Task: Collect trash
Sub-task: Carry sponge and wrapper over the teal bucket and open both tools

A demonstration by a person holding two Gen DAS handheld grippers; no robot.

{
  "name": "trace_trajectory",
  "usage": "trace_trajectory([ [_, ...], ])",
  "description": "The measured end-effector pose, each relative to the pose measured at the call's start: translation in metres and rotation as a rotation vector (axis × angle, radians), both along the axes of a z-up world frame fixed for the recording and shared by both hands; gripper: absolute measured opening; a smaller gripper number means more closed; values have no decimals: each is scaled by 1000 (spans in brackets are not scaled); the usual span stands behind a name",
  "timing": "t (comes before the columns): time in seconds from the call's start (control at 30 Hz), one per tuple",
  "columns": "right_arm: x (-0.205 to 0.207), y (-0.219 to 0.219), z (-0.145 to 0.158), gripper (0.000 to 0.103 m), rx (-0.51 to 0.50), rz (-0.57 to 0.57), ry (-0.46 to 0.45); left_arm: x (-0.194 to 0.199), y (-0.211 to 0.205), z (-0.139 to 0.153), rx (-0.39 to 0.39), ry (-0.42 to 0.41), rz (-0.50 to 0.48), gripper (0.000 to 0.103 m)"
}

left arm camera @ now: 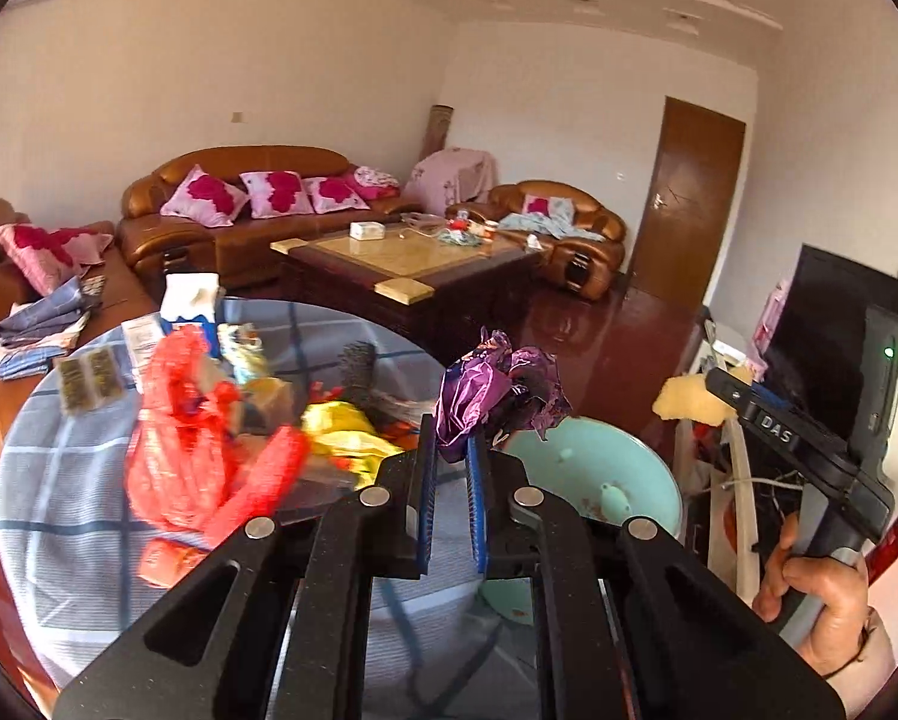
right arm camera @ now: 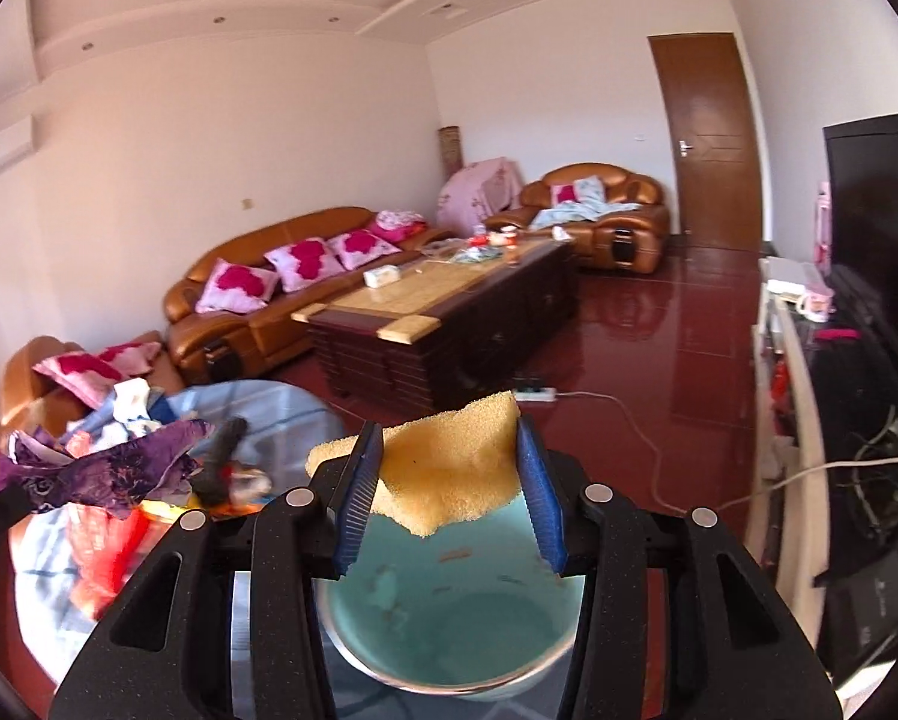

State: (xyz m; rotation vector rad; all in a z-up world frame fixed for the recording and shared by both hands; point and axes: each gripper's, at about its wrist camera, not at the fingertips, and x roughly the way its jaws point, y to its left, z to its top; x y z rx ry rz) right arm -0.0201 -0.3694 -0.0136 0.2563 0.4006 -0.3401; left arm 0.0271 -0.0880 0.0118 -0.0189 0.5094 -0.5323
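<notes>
Well, the left tongs (left arm camera: 451, 450) pinch a purple wrapper (left arm camera: 497, 387) tight; the right tongs (right arm camera: 449, 480), half-spread, clasp a yellow sponge (right arm camera: 449, 462) above the teal bowl (right arm camera: 479, 618), red bags (left arm camera: 191, 420) cluttering the desk (left arm camera: 59, 480) left.

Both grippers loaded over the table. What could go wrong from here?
1. The left gripper pinches only the lower edge of the crumpled purple wrapper; most of it sticks out above the pads, so it may slip free mid-carry.
2. The right gripper holds the yellow sponge piece by its sides; soft foam can squeeze out and fall into the teal bowl below.
3. The red plastic bag and other clutter lie close by; a low swing could drag them.
</notes>
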Motion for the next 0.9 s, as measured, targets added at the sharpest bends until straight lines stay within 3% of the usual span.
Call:
trace_trajectory([
  [0.37,21,-16,-55,47,11,-26,162,16,-96,-46,98,123,-90,9],
  [0.57,26,-32,-70,50,95,-36,203,29,-118,-67,108,191,-116,9],
  [0.67,26,-39,-74,67,152,-24,203,30,-123,-74,116,214,-122,13],
  [0.73,24,-42,-73,69,176,-30,192,30,-123,-76,123,213,-117,23],
  [0.8,23,-43,-70,70,190,-27,180,30,-121,-76,122,203,-98,51],
  [0.9,18,-42,-62,71,186,-45,144,28,-119,-73,127,184,-78,57],
])
